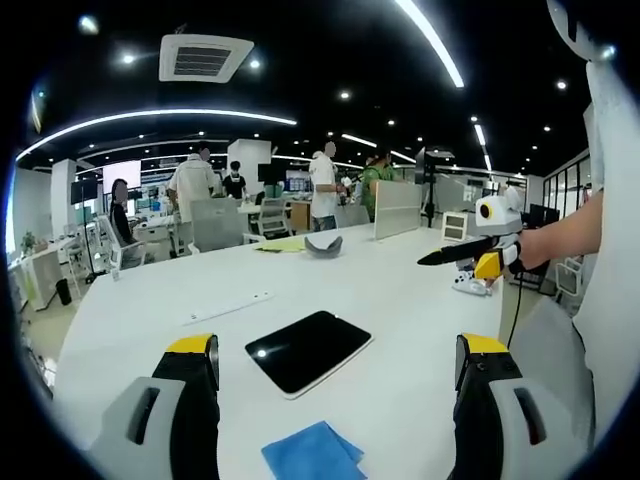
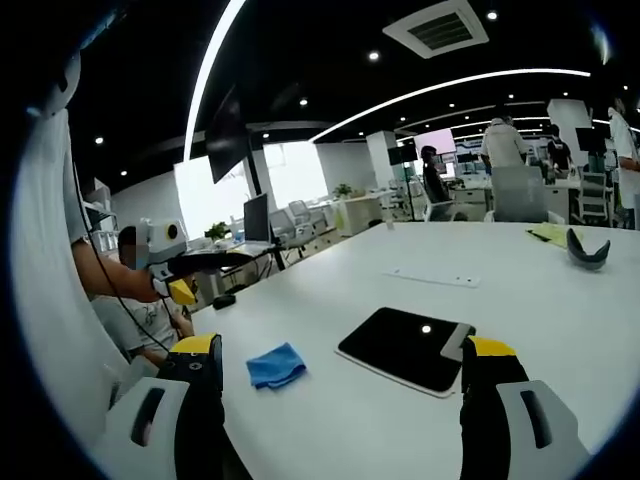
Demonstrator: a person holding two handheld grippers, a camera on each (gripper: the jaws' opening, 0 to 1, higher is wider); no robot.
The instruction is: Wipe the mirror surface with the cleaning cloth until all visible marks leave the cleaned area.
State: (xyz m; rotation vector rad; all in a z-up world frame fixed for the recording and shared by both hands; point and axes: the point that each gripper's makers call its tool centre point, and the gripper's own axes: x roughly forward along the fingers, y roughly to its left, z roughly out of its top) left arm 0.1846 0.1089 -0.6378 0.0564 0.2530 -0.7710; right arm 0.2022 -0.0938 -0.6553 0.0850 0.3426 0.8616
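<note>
**Cloth not yet taken; mirror lies unsecured**

Both pairs of jaws are held spread and empty above the white surface [image 1: 400, 300]. The mirror [image 1: 308, 351] lies flat mid-surface, the blue cloth [image 1: 312, 452] just beside it, apart. Being loose, the mirror could be pushed along when wiped. Ample bare room is seen all round; the surface edge lies nearest the cloth.

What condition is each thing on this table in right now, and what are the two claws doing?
Mirror: lying flat on the table, dark, reflecting a ceiling light.
Cleaning cloth: crumpled, beside the mirror, not held.
Left gripper: open, empty, above the table.
Right gripper: open, empty, above the table.
</note>
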